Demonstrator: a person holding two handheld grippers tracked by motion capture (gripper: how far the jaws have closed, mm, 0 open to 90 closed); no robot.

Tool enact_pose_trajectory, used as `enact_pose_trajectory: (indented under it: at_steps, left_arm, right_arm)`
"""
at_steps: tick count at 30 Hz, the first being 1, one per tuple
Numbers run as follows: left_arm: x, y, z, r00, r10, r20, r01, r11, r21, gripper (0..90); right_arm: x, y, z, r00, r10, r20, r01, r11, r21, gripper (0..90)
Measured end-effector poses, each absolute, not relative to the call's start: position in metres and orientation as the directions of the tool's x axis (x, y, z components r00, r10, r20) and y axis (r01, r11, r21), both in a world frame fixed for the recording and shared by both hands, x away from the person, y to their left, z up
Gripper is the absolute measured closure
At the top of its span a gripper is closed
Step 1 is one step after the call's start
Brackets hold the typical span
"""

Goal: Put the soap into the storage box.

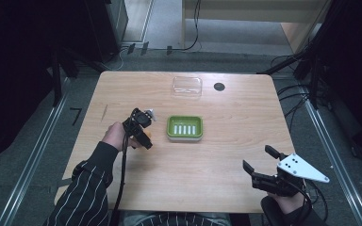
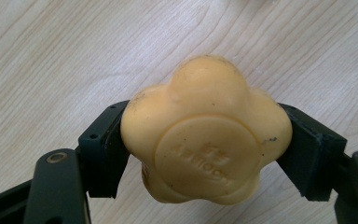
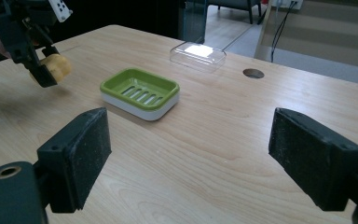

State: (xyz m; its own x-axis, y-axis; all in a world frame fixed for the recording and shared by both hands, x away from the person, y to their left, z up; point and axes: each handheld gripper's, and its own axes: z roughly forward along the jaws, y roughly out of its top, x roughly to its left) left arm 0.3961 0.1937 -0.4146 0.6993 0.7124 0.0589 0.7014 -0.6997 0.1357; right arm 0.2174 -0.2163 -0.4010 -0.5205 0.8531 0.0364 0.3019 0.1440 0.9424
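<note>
A yellow flower-shaped soap bar (image 2: 205, 133) sits clamped between the two black jaws of my left gripper (image 1: 144, 137), held just above the wooden table left of a green soap dish (image 1: 185, 127). From the right gripper view the soap (image 3: 56, 66) hangs in that gripper to the left of the green soap dish (image 3: 140, 92). My right gripper (image 1: 260, 164) rests near the table's front right corner, open, with nothing between its fingers (image 3: 81, 149).
A clear plastic lid (image 1: 187, 86) lies at the back of the table (image 1: 226, 155), beside a round cable hole (image 1: 219, 86). Cables and dark stands crowd the floor on both sides.
</note>
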Motion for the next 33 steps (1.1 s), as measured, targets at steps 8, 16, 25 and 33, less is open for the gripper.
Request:
enact_pose_trajectory:
  at_steps: [8,16,25,33]
  left_arm:
    - [0.401,0.185,-0.411,0.718,0.693,0.059,0.682,-0.718,0.137,25.8]
    - [0.404,0.177,-0.409,0.732,0.678,0.069,0.665,-0.733,0.146,25.8]
    - [0.408,0.166,-0.405,0.753,0.653,0.074,0.640,-0.754,0.147,25.9]
    - [0.412,0.160,-0.402,0.764,0.640,0.075,0.626,-0.765,0.155,25.8]
  right_arm:
    - [0.214,-0.219,-0.401,-0.507,0.861,0.040,0.308,0.138,0.941,13.5]
    - [0.211,-0.222,-0.401,-0.497,0.867,0.040,0.310,0.135,0.941,13.4]
    - [0.208,-0.224,-0.401,-0.488,0.872,0.039,0.313,0.133,0.940,13.5]
    - [0.206,-0.225,-0.402,-0.483,0.875,0.036,0.313,0.134,0.940,13.5]
